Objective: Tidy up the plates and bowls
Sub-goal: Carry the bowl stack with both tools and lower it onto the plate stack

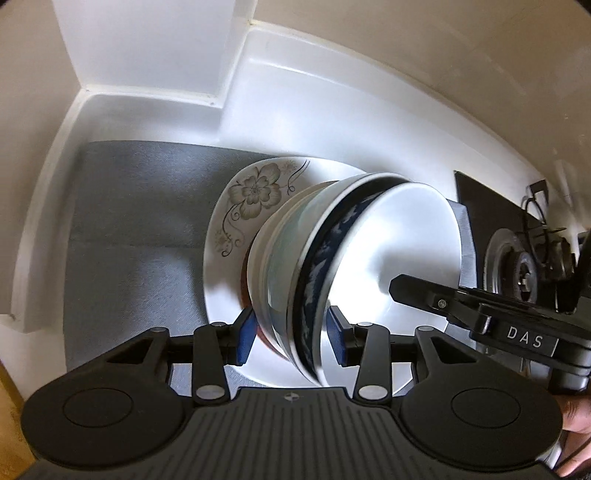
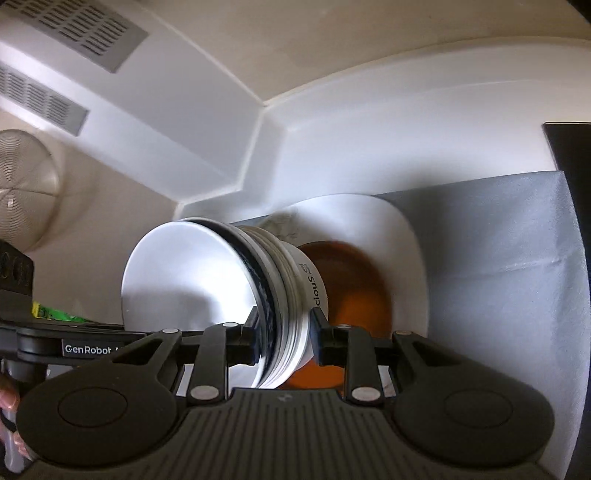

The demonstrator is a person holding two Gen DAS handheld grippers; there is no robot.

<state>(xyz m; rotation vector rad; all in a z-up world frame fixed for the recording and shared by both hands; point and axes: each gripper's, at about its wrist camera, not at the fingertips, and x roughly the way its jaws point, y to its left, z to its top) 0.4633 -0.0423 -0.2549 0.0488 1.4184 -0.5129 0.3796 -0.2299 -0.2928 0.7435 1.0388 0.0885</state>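
A stack of nested bowls (image 1: 317, 258), white with one dark blue patterned rim, sits over a white flowered plate (image 1: 236, 206) on a grey mat (image 1: 136, 221). An orange-brown dish (image 2: 354, 280) lies between plate and bowls. My left gripper (image 1: 291, 334) is shut on the rims of the bowl stack from one side. My right gripper (image 2: 284, 338) is shut on the rims of the same stack (image 2: 229, 280) from the opposite side; its arm shows in the left wrist view (image 1: 480, 314). The bowls look tilted against the plate (image 2: 399, 243).
The mat lies on a white counter (image 1: 332, 122) set into a corner of beige walls. A black gas hob (image 1: 517, 258) stands to the right of the mat. Wall vents (image 2: 85, 29) and a round fan cover (image 2: 22, 188) are on the wall.
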